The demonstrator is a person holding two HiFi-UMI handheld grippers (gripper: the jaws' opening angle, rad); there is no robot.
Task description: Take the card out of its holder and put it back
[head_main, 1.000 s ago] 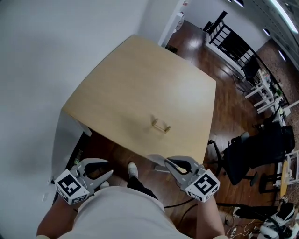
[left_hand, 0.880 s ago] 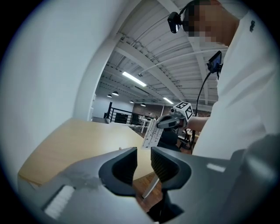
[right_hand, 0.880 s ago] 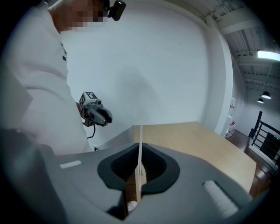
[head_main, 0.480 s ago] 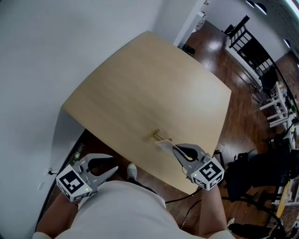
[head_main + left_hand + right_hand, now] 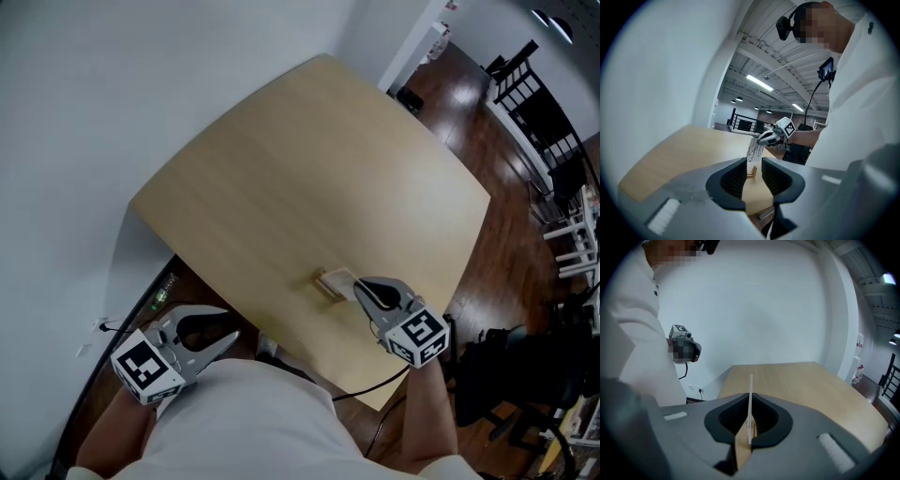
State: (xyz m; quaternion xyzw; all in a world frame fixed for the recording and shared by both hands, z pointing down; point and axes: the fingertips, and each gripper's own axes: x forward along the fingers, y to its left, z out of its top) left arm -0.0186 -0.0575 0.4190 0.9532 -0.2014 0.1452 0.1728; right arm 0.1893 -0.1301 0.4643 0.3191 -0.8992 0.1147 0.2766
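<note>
My right claw [image 5: 373,296] pinches the white card [image 5: 339,279] just above the small brass holder [image 5: 323,285], near the front edge of the pale wooden table [image 5: 309,169]. From the head view, the claw's own fingers cover the card's near end, and I cannot tell whether its lower edge sits in the holder's slot or hangs just clear of it.

The right gripper view shows only the card [image 5: 750,397] edge-on, a thin upright white line clamped between my closed jaws. The holder is hidden there behind the claw body [image 5: 750,427]. The left gripper view alone shows the card [image 5: 754,146] face-on, printed in rows too small to read, tilted over the holder [image 5: 752,171], with the right claw [image 5: 768,137] on its far side.

My left claw [image 5: 221,334] hangs off the table's near edge, low by my white shirt [image 5: 253,422], well apart from the card. Its jaws [image 5: 751,165] stand apart, gripping nothing. The holder only shows through the gap, far beyond.

A white wall [image 5: 141,75] borders the table's left, with dark wood floor [image 5: 497,141] and a black railing [image 5: 539,108] to its right. My shirt cuts off the table's nearest corner.
</note>
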